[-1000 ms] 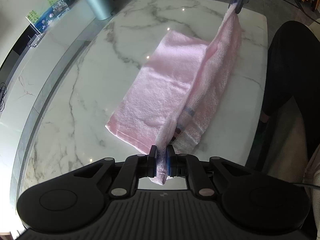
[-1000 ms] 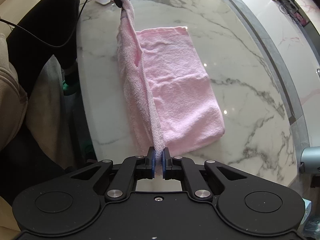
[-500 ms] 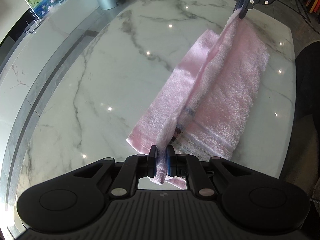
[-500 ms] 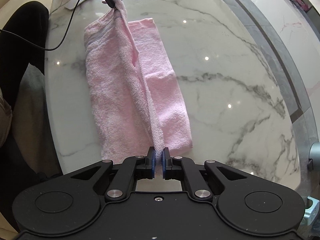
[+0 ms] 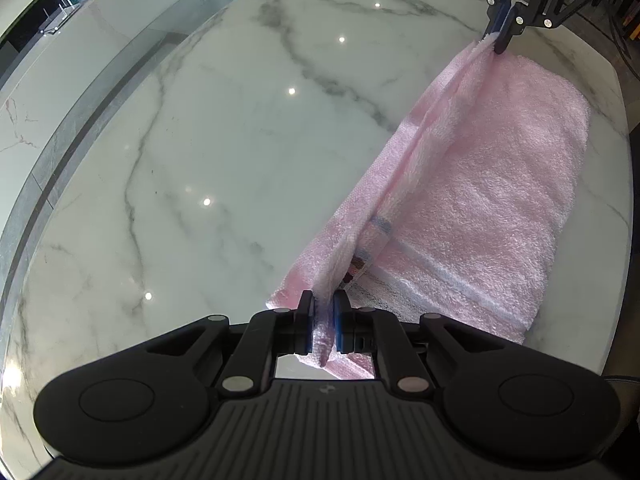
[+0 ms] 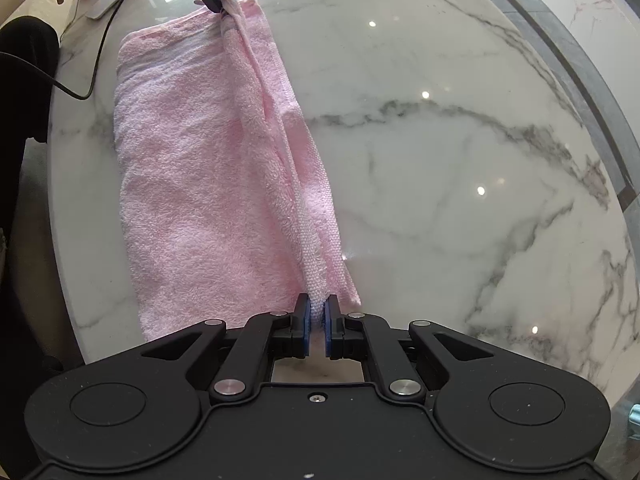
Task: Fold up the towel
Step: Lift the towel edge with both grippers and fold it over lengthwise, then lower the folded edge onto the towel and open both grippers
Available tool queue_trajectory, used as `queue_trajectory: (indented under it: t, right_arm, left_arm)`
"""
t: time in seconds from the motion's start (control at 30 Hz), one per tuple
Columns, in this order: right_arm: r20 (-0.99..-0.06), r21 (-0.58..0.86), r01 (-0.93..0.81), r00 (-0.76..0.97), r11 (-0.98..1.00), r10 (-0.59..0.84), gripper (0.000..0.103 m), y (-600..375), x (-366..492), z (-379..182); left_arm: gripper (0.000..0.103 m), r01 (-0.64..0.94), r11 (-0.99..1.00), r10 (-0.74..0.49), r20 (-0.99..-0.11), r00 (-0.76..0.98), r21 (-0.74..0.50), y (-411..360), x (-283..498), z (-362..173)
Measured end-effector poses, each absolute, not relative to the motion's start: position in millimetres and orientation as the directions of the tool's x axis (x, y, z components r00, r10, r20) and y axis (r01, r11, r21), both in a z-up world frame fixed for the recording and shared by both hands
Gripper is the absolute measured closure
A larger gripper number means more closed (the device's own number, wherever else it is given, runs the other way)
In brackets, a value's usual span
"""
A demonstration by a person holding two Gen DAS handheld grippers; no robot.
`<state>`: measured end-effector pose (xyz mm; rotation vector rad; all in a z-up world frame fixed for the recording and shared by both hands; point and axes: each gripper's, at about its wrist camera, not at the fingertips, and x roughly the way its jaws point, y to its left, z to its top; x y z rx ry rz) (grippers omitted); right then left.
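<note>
Left wrist view: the left gripper (image 5: 323,322) has its blue-padded fingers clamped on the near corner of the pink terry towel (image 5: 492,200), which lies along the right side of the white grey-veined marble table (image 5: 224,152) with one long edge lifted into a ridge. At the far end the right gripper (image 5: 502,36) pinches the ridge's other corner. In the right wrist view that gripper (image 6: 316,326) is likewise clamped on the towel (image 6: 192,184), the cloth lying at the table's (image 6: 460,152) left side.
</note>
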<state>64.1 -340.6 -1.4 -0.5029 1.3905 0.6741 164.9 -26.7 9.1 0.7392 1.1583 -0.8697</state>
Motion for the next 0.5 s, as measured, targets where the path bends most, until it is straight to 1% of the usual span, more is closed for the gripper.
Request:
queue_trajectory:
  t: [0.07,0.23,0.5]
  right_arm:
    - [-0.99,0.073,-0.694,0.039,0.716,0.138,0.098,-342,67,-7]
    - [-0.989,0.098,-0.678,0.018,0.729,0.15,0.098,-348,74,-19]
    - [-0.988,0.095,-0.666,0.031,0.74,0.154,0.094,-351,71,-24]
  left_arm:
    - [0.094,0.876,0.48,-0.192,-0.969,0.158,0.048,-26,167,6]
    - [0.088,0.874,0.483,-0.187,-0.97,0.157,0.048,-26,168,0]
    - [0.085,0.86,0.509,-0.208,-0.964,0.163,0.036,-17,165,0]
